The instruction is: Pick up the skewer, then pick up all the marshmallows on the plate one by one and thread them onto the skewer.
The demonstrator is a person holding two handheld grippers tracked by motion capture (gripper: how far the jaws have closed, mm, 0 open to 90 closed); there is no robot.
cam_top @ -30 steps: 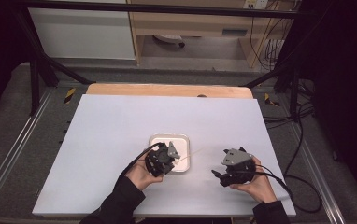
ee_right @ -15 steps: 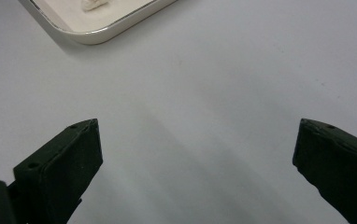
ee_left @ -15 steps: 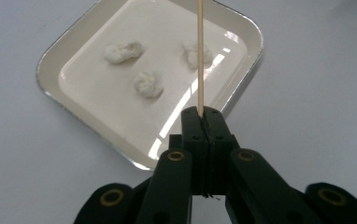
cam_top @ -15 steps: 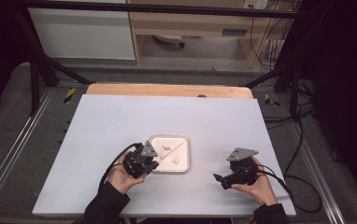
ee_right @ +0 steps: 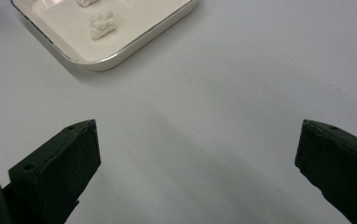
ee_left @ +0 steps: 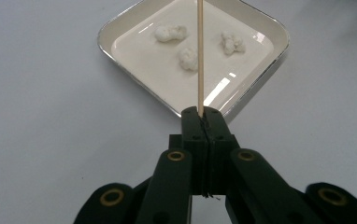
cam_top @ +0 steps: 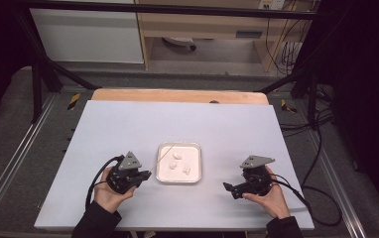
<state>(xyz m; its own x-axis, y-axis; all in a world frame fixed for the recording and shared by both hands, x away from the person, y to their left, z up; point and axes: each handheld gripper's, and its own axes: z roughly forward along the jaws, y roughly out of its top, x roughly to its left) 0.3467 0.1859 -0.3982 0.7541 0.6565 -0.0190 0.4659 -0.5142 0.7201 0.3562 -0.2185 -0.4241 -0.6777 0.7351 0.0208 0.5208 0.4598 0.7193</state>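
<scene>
My left gripper clamped on a thin wooden skewer, long axis aimed over the white tray mid-table toward its near edge, my right gripper gaping empty near the table's near right corner

Bright table, dark surroundings; tray glare, pics maybe slightly soft.

A white table stands on dark carpet before wooden shelving.
</scene>
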